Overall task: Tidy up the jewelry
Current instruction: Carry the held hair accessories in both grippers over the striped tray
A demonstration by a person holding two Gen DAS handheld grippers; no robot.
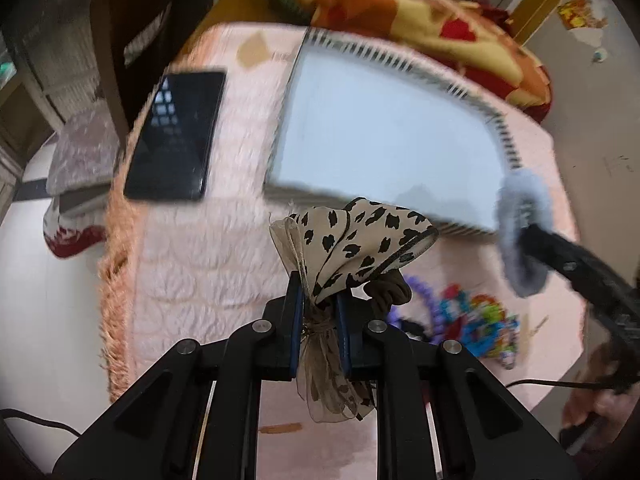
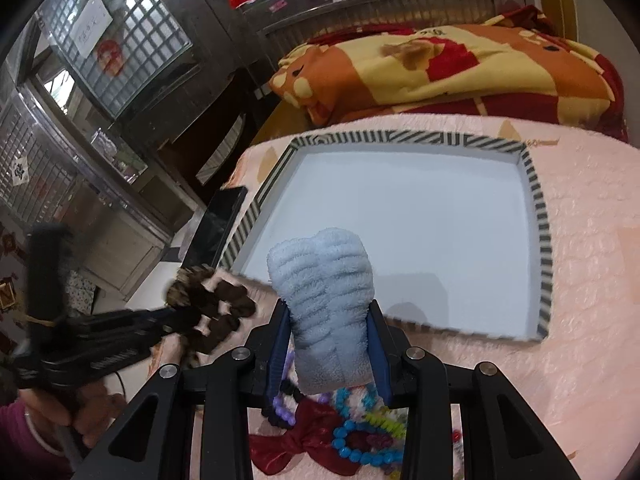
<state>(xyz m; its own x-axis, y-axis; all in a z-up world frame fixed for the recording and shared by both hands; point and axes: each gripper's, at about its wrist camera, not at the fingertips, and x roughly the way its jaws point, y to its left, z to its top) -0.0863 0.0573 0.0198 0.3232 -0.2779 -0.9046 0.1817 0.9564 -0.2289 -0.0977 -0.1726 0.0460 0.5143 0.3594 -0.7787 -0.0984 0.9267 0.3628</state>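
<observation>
The left gripper (image 1: pixel 318 312) clamps a leopard-print bow (image 1: pixel 356 240) at the near striped rim of the white tray (image 2: pixel 538 216); the right gripper (image 2: pixel 328 344) pinches a fluffy blue scrunchie (image 2: pixel 324 300) there. Bead bracelets (image 2: pixel 360 436), probably plastic, lie behind on the pink blanket (image 2: pixel 592 264).

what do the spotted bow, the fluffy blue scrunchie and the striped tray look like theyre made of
Spotted bow: woven ribbon with sheer organza-like layers, matte. Blue scrunchie: plush fleece or terry, by its ribbed fuzzy pile. Striped tray: probably paper-covered cardboard, with thin straight walls and a smooth pale floor.
</observation>
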